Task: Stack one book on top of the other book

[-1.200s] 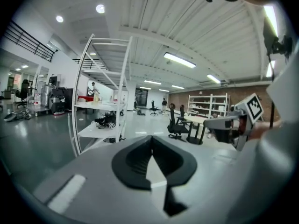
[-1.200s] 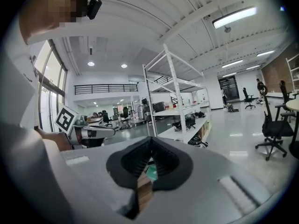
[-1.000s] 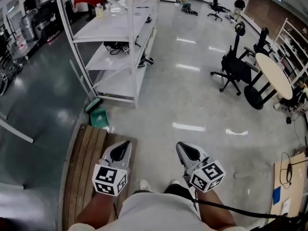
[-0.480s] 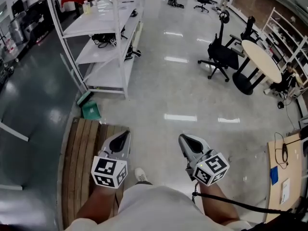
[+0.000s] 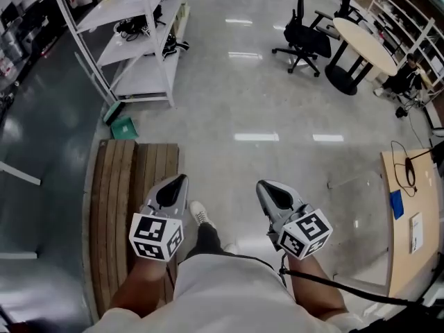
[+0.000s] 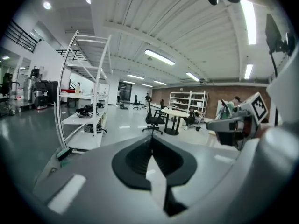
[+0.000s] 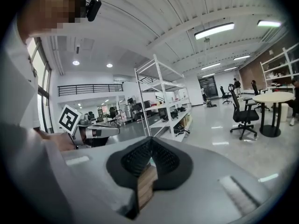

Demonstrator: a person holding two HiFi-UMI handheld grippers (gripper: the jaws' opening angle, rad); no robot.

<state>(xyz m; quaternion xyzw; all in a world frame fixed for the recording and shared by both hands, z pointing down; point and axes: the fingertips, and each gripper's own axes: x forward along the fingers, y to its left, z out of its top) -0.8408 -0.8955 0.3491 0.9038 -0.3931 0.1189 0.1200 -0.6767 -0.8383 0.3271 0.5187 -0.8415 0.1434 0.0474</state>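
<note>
A wide stretch of glossy pale grey floor is lying open ahead of the person, mirroring the ceiling lights. It is running between a white metal shelving rack on the left and a round beige table with a black wheeled office chair on the right. On the left, the pale floor is meeting a darker grey floor strip. A slatted brown wooden platform is lying along that edge, under and beside the left gripper. A small green flat thing is sitting between the platform's far end and the rack. At the right edge, a light wooden desk top is carrying a blue patch and a thin black cable loop.

The rack's flat white shelves are holding tangles of black gear.

The left gripper is pointing forward over the platform's inner edge, jaws pressed together on nothing. The right gripper, over bare floor, is likewise keeping its ribbed black pads together and empty, with a black cord trailing behind it. A white shoe is showing between them.

Neither book is showing in any view.
</note>
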